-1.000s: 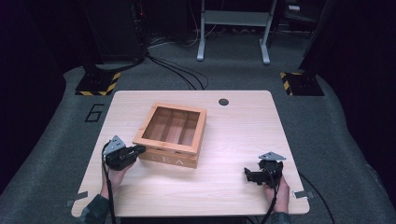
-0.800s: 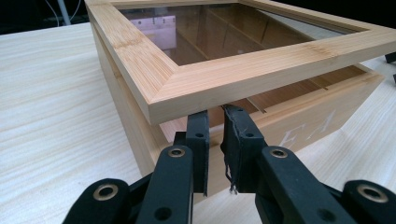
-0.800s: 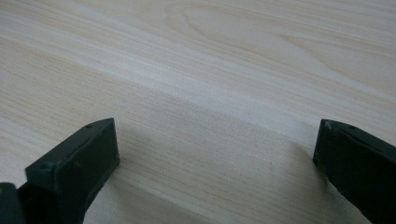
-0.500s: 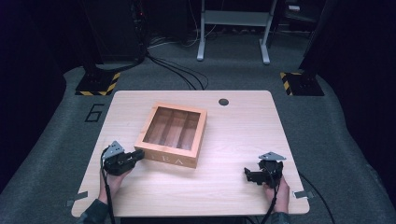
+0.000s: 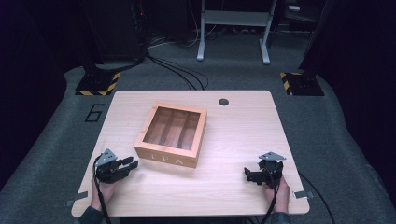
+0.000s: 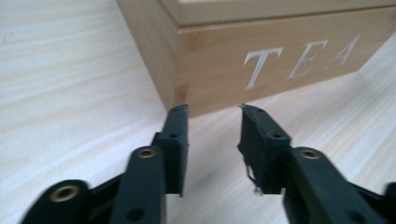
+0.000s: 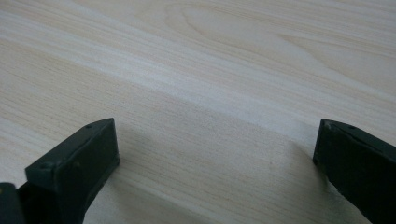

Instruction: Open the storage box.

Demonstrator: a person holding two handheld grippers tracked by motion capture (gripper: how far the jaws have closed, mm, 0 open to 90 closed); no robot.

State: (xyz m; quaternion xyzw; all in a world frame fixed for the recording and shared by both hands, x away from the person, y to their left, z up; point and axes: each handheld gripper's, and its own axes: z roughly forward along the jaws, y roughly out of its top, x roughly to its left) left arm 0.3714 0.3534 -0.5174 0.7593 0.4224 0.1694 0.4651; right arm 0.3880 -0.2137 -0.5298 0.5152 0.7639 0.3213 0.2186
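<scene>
A wooden tea box (image 5: pixel 172 134) with a glass lid and the word TEA on its front stands shut in the middle of the table. My left gripper (image 5: pixel 132 165) rests on the table just off the box's near left corner (image 6: pixel 177 93). Its jaws have just been opening and stand apart with nothing between them. My right gripper (image 5: pixel 248 173) lies on the table near the front right corner, pointing left. In the right gripper view its fingers (image 7: pixel 84 158) stand wide apart over bare wood.
The light wooden table (image 5: pixel 243 135) has a round cable hole (image 5: pixel 223 101) near its far edge. Cables and stand bases with yellow-black tape (image 5: pixel 98 84) lie on the grey floor beyond it. A person's hands hold both grippers at the near edge.
The left gripper has drawn back from the box toward the near left and sunk to the table, and its jaws have parted. The right gripper has stayed put.
</scene>
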